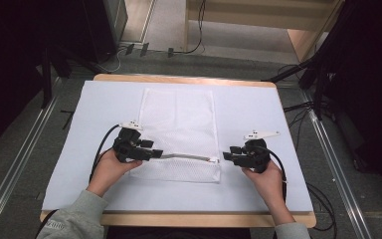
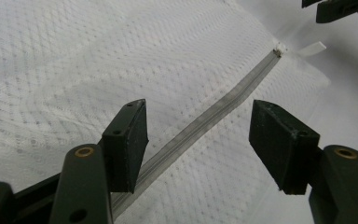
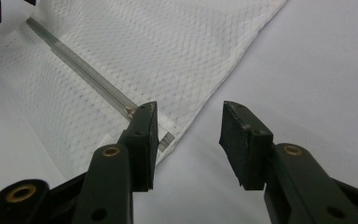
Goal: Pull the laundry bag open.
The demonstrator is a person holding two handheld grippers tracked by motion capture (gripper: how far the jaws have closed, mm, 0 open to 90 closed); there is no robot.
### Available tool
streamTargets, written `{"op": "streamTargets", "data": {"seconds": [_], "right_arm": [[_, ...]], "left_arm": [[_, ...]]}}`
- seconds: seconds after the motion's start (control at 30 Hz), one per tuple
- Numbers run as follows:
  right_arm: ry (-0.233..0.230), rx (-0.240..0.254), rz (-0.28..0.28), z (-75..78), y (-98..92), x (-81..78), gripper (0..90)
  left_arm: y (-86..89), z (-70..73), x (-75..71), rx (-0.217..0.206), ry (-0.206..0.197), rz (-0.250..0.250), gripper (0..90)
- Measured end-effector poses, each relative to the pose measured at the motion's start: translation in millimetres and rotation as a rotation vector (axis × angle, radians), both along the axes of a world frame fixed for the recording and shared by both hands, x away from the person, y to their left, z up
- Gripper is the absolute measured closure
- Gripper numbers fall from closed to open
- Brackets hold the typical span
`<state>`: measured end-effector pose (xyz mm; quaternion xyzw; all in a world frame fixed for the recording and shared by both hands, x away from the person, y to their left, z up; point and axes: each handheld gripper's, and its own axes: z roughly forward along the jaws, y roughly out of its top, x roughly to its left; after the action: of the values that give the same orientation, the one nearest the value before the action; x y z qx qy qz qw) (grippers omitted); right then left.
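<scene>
A white mesh bag (image 1: 179,119) lies flat on the pale mat, its grey zipper (image 1: 186,157) running across near the front edge. My left gripper (image 1: 151,149) is at the zipper's left end, open; in the left gripper view the zipper (image 2: 200,128) passes untouched between the spread jaws of that gripper (image 2: 198,107). The slider (image 2: 278,48) and its white pull tab (image 2: 313,48) sit at the far end. My right gripper (image 1: 230,153) is at the bag's right corner, also open (image 3: 189,106). Its left jaw stands just over the slider (image 3: 129,111), and bare mat shows between the pads.
The pale mat (image 1: 258,109) covers most of the wooden table (image 1: 189,78). Cables (image 1: 102,149) trail from both grippers toward the front edge. Dark stands and floor rails flank the table, and there is open mat to the left, right and front of the bag.
</scene>
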<state>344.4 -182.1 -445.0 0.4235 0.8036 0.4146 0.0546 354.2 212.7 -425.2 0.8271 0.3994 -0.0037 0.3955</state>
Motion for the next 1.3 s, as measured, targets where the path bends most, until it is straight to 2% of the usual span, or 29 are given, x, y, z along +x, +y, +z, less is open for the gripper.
{"op": "streamTargets", "data": {"seconds": [0.2,0.4,0.57,0.6,0.7,0.8,0.93,0.97,1.17,1.3], "right_arm": [[0.000,-0.002,-0.005,-1.3,6.2,5.9,57.7],[0.006,-0.009,-0.005,-4.4,14.1,12.2,59.0],[0.012,-0.016,-0.002,-7.2,18.1,14.3,61.5],[0.016,-0.013,-0.005,-8.0,18.5,14.7,61.9],[0.024,-0.014,-0.014,-10.1,19.5,15.2,64.2],[0.034,-0.020,-0.015,-12.5,21.0,15.3,68.5],[0.044,-0.008,-0.017,-14.6,22.4,14.5,74.8],[0.051,-0.005,-0.019,-15.4,22.8,14.4,75.8],[0.068,-0.001,-0.023,-18.3,22.2,13.2,88.7],[0.077,0.002,-0.004,-19.9,27.4,11.8,90.0]], "left_arm": [[-11.0,4.3,5.2,0.008,-0.009,-0.021,40.6],[-28.2,8.7,10.1,0.013,-0.012,-0.043,48.9],[-42.8,8.1,15.1,-0.016,0.012,-0.056,60.0],[-46.0,7.5,15.9,-0.018,0.014,-0.062,64.2],[-54.7,5.0,18.6,-0.007,0.026,-0.056,69.4],[-63.0,3.5,18.8,0.009,0.006,-0.073,78.0],[-71.8,0.6,18.9,0.019,-0.002,-0.103,87.7],[-73.7,-0.2,18.6,0.010,-0.002,-0.105,89.7],[-85.9,-8.3,19.4,-0.006,0.013,-0.148,90.0],[-95.0,-16.9,17.3,0.008,0.023,-0.167,90.0]]}}
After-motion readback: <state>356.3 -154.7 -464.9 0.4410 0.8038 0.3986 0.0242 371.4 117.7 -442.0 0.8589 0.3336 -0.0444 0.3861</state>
